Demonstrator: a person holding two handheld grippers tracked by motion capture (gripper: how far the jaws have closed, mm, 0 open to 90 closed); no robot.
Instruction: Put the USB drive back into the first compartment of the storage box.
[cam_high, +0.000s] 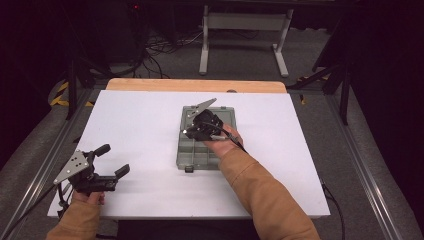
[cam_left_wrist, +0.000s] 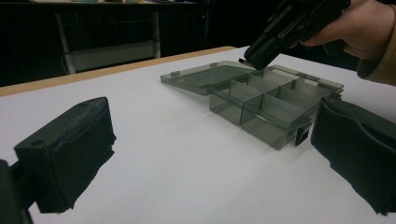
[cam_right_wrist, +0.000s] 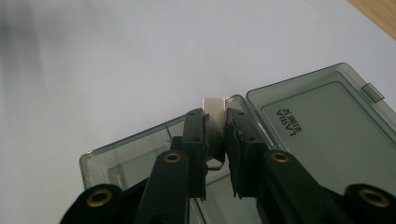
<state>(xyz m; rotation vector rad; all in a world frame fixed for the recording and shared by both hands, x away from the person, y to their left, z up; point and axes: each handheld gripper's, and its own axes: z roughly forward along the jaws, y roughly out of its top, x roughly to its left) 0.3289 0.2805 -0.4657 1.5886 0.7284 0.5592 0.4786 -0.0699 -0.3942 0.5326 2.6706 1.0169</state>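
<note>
At about eight o'clock on the white table (cam_high: 150, 120) I see my left gripper (cam_high: 114, 161) held low near the front edge, its jaws spread wide with nothing between them. Through the left gripper view those two black jaws frame bare table, and the smoky translucent plastic compartment box (cam_left_wrist: 261, 105) lies ahead at roughly one o'clock, its hinged lid (cam_left_wrist: 212, 77) folded flat open on the table behind the divided tray.

Moving right, in the high view the box (cam_high: 192, 152) sits near the table's centre, and my right gripper (cam_high: 192, 131) hangs over its far half, tilted down toward the compartments, with the hand (cam_high: 225, 142) in a tan sleeve behind it.

In the right gripper view the jaws are pinching a small white, band-like piece (cam_right_wrist: 215, 116) between their tips, just above the box's rim where tray meets lid. I cannot tell what the piece is. A thin wire (cam_right_wrist: 214, 164) shows below it.
</note>
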